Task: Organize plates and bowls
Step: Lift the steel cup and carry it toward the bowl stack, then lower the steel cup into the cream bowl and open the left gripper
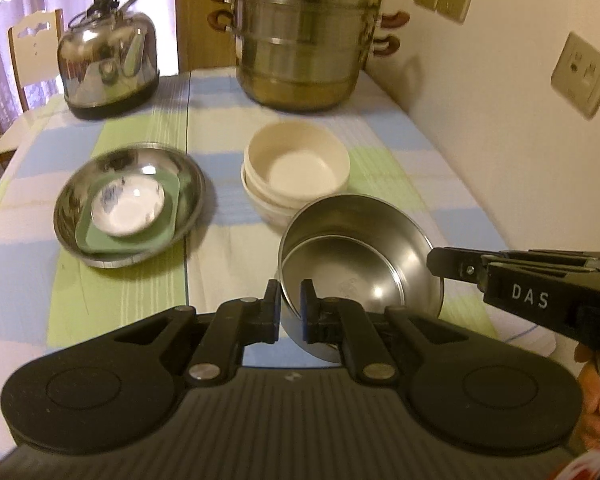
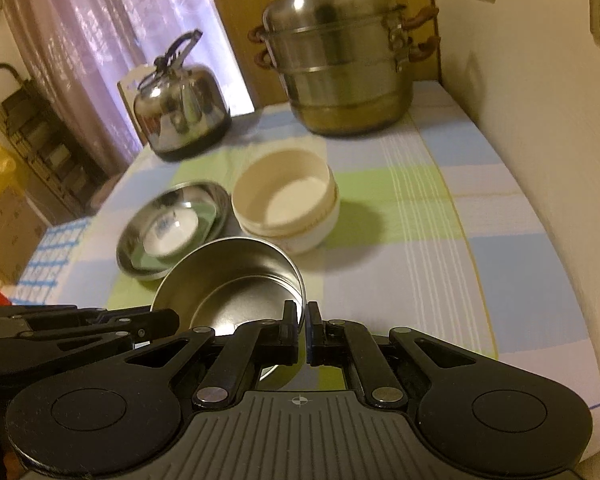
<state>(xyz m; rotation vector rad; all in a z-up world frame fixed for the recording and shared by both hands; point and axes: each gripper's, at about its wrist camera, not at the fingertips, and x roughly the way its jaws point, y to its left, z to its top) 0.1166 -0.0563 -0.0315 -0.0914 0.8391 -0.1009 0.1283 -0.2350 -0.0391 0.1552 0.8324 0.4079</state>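
Kettle [image 1: 110,50] sits far left at the table's back edge. Next, steel plate [image 1: 130,204] holds a green tray [image 1: 134,224] with a small white dish [image 1: 128,210] on it. Steamer pot [image 1: 304,36] stands at back centre; stacked cream bowls [image 1: 296,168] are just in front of it. Your left gripper [image 1: 290,308] is pinched on the near rim of the steel bowl [image 1: 364,256], one finger inside, one outside. Your right gripper [image 2: 303,330] grips the same bowl's [image 2: 228,280] rim from the right side, jaws narrow. Bowl is tilted, just beside the cream stack, above the checked tablecloth [image 1: 140,292].
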